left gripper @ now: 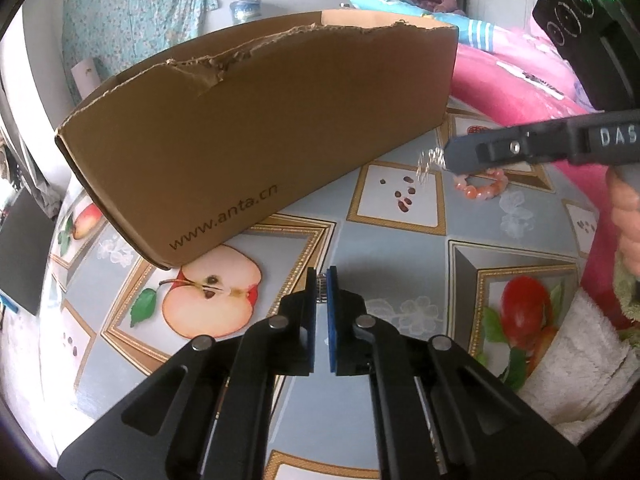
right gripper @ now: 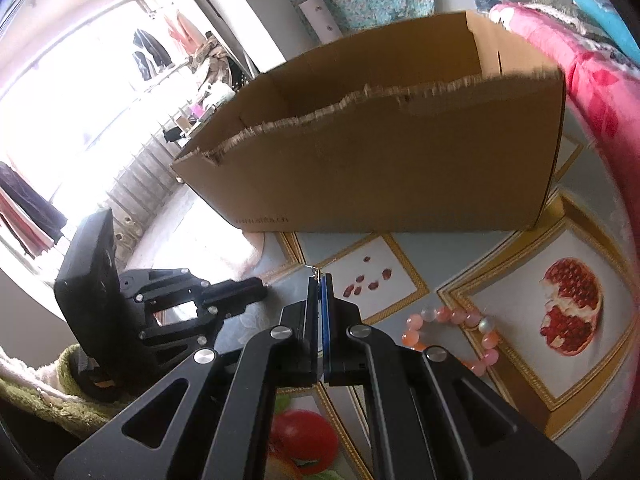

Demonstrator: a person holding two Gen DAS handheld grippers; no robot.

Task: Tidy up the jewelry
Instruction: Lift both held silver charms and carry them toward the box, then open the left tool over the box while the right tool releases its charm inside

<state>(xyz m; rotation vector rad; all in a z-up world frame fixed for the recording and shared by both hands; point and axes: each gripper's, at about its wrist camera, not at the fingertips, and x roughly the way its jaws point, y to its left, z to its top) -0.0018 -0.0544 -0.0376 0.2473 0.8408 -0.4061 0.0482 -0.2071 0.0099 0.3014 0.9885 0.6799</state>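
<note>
Both grippers hang over the fruit-print bench [left gripper: 400,256] w/ a thin silver chain stretched btwn them, prob. kept taut so it won't tangle before going into the torn brown cardboard box [left gripper: 256,140]. Left gripper [left gripper: 321,286] jaws pinch one small silver end; right gripper [right gripper: 320,284] jaws, pressed together, hold the other (its coil [left gripper: 430,162] dangles). Chain's long axis runs gripper to gripper. Pink bead bracelet [right gripper: 456,336] lies flat near the right gripper.
</note>
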